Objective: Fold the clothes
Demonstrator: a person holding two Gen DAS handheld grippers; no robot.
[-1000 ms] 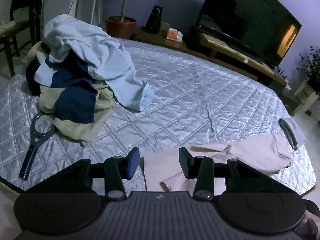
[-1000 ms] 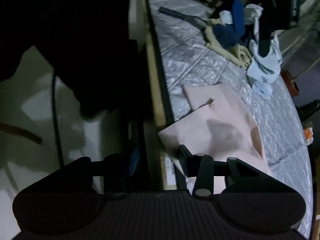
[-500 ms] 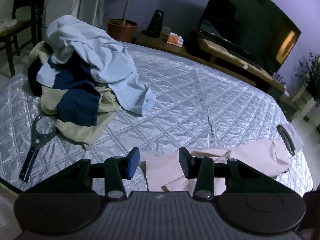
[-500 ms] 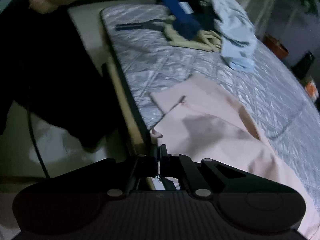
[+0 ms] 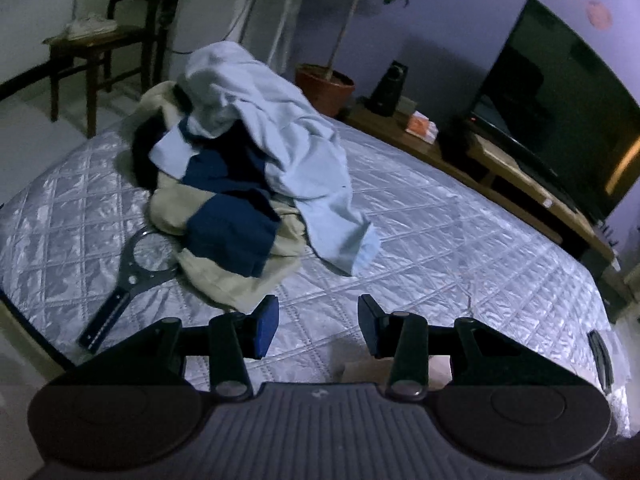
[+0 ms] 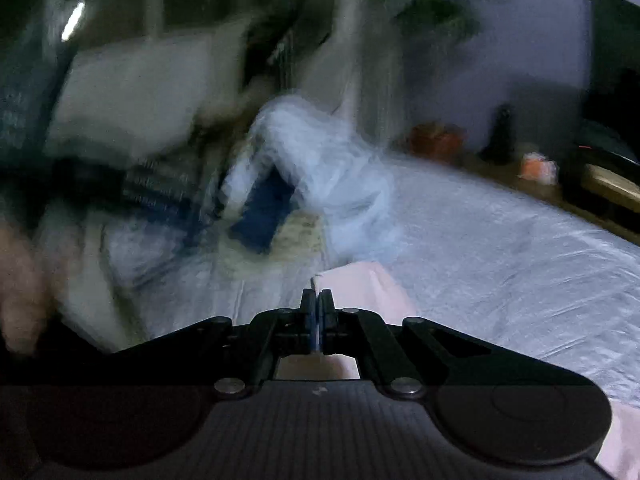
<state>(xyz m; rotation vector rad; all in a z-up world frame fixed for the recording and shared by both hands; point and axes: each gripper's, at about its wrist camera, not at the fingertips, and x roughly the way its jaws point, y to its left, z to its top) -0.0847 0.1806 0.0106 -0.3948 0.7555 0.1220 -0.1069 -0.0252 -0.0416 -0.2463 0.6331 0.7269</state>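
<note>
Right gripper (image 6: 318, 320): jaws pressed together, a thin edge of the pink garment (image 6: 360, 284) pinched between the pads; that's a firm hold by the look of it.
Pink garment: runs from the pinch forward and off to the right across the bed (image 6: 500, 248). The view is badly smeared, so the far end can't be made out.
Left gripper (image 5: 318, 326): wide open, nothing between the fingers, hanging over the near edge of the bed.
Pink garment from the left side: only a sliver shows, low under the left gripper's right finger (image 5: 370, 324), right at the near edge of the bed.
Key relation: the cloth lies below and just to the right of the open left gripper, so the left one is next in line for a second hold.
Long axis: seems to run along the near edge, toward the right side of the bed.
Pile of clothes (image 5: 256, 176): light blue, navy and beige, heaped toward the far left corner, well apart from the pink one.
Black tool (image 5: 124, 284): flat on the bed by the pile, near the left edge.
Likely next: left gripper drops onto a free corner.
</note>
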